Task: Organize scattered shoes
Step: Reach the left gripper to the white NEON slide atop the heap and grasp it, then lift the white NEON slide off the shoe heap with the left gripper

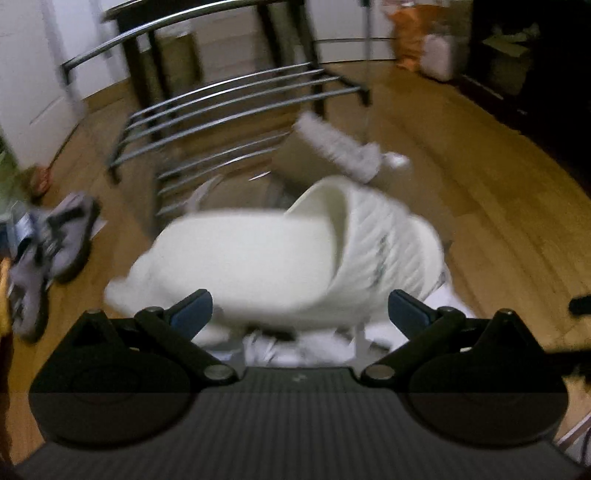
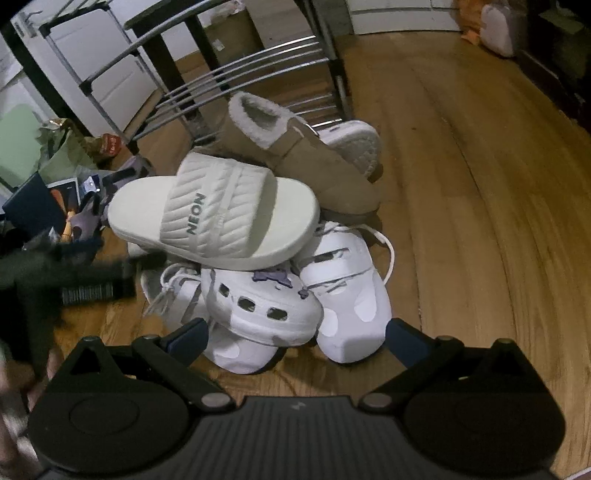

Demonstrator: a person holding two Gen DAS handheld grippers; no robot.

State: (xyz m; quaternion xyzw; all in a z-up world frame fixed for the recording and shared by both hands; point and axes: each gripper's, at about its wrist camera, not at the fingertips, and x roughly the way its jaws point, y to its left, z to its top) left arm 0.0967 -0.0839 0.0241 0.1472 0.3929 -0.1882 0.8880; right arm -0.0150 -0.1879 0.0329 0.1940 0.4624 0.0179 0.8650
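Observation:
A pile of shoes lies on the wooden floor in front of a metal shoe rack [image 2: 258, 74]. On top rests a cream slide sandal [image 2: 214, 218] marked NEON. Behind it lies a tan fleece-lined slipper [image 2: 295, 155], with a white sole [image 2: 354, 144] beyond. Below are a white clog [image 2: 258, 306] and white sneakers [image 2: 347, 295]. My right gripper [image 2: 295, 332] is open just above the clog. In the left wrist view, my left gripper [image 1: 299, 310] is open, its jaws wide at the near edge of the blurred cream slide [image 1: 280, 251]. The rack [image 1: 229, 107] stands behind.
Grey sneakers [image 1: 55, 240] lie at the left on the floor. A dark table's legs [image 2: 166, 55] stand behind the rack. Bags and boxes [image 2: 48, 177] crowd the left. An orange bag [image 1: 410, 33] and a white bag [image 2: 498, 29] sit far right. Bare floor [image 2: 480, 221] stretches right.

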